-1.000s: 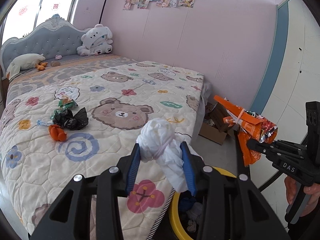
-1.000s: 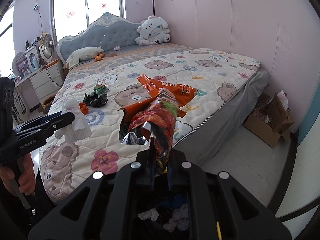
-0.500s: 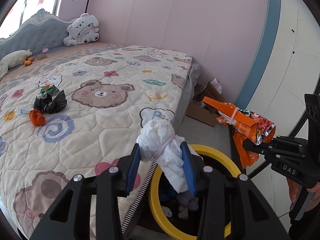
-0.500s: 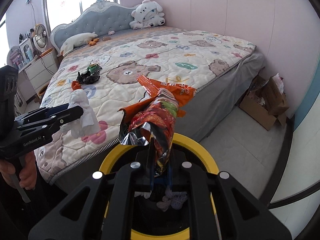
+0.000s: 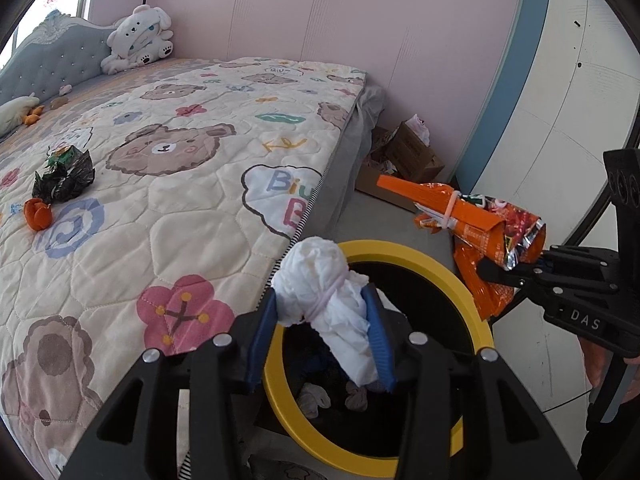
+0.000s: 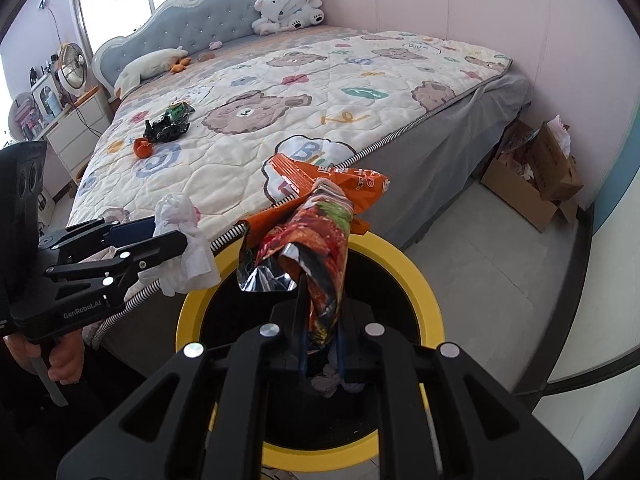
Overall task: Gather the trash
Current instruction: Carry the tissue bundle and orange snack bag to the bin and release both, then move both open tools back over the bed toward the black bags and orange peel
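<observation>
Trash bin (image 5: pixel 460 276), yellow-rimmed: crumpled scraps inside. Left hand-held gripper (image 5: pixel 322 320) opening around tissue wad (image 5: pixel 320 280); right hand-held gripper (image 6: pixel 322 324) clamps wrappers (image 6: pixel 320 236).

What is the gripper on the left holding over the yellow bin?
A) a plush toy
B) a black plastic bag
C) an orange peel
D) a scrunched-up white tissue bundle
D: the left gripper has a crumpled white tissue bundle between its blue pads, above the yellow-rimmed bin; the black bag lies on the bed.
</observation>
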`<control>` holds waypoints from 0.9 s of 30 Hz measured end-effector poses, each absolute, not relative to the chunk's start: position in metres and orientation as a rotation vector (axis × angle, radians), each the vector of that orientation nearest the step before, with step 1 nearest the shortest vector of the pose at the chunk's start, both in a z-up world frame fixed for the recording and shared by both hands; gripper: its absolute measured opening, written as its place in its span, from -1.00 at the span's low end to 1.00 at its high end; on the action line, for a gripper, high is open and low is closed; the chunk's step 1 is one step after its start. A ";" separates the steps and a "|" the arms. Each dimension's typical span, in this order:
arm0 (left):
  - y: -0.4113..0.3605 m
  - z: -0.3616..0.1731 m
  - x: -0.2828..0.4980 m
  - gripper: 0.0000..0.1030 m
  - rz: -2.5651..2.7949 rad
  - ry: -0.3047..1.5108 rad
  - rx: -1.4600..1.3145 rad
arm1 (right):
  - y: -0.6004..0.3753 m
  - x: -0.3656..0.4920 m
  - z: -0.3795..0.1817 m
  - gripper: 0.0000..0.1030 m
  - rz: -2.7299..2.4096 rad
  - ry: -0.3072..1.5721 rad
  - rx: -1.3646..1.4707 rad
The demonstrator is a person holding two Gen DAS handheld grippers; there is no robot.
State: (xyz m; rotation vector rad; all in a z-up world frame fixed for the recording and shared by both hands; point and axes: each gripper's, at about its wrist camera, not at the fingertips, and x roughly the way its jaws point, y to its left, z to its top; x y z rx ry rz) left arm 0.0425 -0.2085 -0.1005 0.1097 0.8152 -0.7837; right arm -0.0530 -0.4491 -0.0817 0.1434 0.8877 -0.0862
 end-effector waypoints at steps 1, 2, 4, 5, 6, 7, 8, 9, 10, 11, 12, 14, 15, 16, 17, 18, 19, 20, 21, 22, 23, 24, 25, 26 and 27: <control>-0.209 -0.101 0.042 -0.20 -0.782 0.813 0.113 | -0.451 -0.054 -0.083 -0.75 -0.087 0.890 0.149; -0.210 -0.101 0.041 -0.19 -0.782 0.811 0.115 | -0.453 -0.054 -0.083 -0.70 -0.089 0.893 0.154; -0.211 -0.102 0.041 -0.17 -0.780 0.813 0.114 | -0.455 -0.055 -0.084 -0.67 -0.093 0.896 0.160; -0.211 -0.101 0.041 -0.14 -0.781 0.814 0.112 | -0.456 -0.056 -0.085 -0.66 -0.098 0.896 0.161; -0.211 -0.101 0.041 -0.08 -0.781 0.814 0.110 | -0.458 -0.057 -0.084 -0.65 -0.103 0.894 0.164; -0.211 -0.101 0.040 -0.05 -0.781 0.812 0.110 | -0.460 -0.057 -0.084 -0.61 -0.107 0.892 0.169; -0.211 -0.101 0.040 0.03 -0.782 0.810 0.111 | -0.461 -0.057 -0.084 -0.53 -0.112 0.891 0.174; -0.211 -0.101 0.039 0.09 -0.784 0.810 0.111 | -0.463 -0.058 -0.083 -0.49 -0.119 0.888 0.180; -0.210 -0.101 0.039 0.23 -0.784 0.810 0.111 | -0.466 -0.059 -0.082 -0.42 -0.125 0.883 0.184; -0.209 -0.101 0.039 0.33 -0.784 0.808 0.106 | -0.468 -0.059 -0.080 -0.40 -0.133 0.878 0.188; -0.208 -0.100 0.040 0.37 -0.786 0.806 0.101 | -0.471 -0.060 -0.077 -0.39 -0.145 0.868 0.192; -0.206 -0.098 0.041 0.46 -0.785 0.802 0.094 | -0.477 -0.062 -0.071 -0.25 -0.170 0.843 0.199; -0.204 -0.097 0.042 0.54 -0.779 0.796 0.086 | -0.479 -0.063 -0.067 -0.18 -0.181 0.828 0.201; -0.202 -0.095 0.043 0.57 -0.773 0.791 0.077 | -0.482 -0.064 -0.064 -0.06 -0.193 0.812 0.206; -0.199 -0.094 0.045 0.61 -0.769 0.786 0.070 | -0.483 -0.064 -0.060 0.02 -0.203 0.800 0.206; -0.197 -0.093 0.046 0.65 -0.759 0.780 0.067 | -0.485 -0.064 -0.057 0.06 -0.215 0.786 0.201; -0.194 -0.091 0.048 0.68 -0.746 0.771 0.066 | -0.486 -0.063 -0.054 0.14 -0.226 0.774 0.198; -0.192 -0.090 0.050 0.73 -0.733 0.762 0.065 | -0.486 -0.061 -0.052 0.24 -0.232 0.761 0.199; -0.188 -0.089 0.053 0.78 -0.718 0.752 0.061 | -0.486 -0.059 -0.050 0.30 -0.232 0.748 0.206; -0.184 -0.088 0.056 0.80 -0.705 0.746 0.058 | -0.487 -0.055 -0.049 0.37 -0.226 0.738 0.214; -0.180 -0.087 0.059 0.83 -0.689 0.741 0.055 | -0.486 -0.051 -0.048 0.41 -0.220 0.733 0.217; -0.176 -0.086 0.062 0.84 -0.675 0.735 0.055 | -0.484 -0.046 -0.047 0.46 -0.215 0.726 0.213; -0.171 -0.085 0.066 0.84 -0.658 0.727 0.055 | -0.481 -0.042 -0.046 0.55 -0.211 0.718 0.199; -0.166 -0.085 0.069 0.84 -0.644 0.720 0.055 | -0.478 -0.036 -0.045 0.57 -0.209 0.709 0.179; -0.161 -0.084 0.073 0.85 -0.632 0.716 0.053 | -0.473 -0.029 -0.045 0.58 -0.203 0.702 0.162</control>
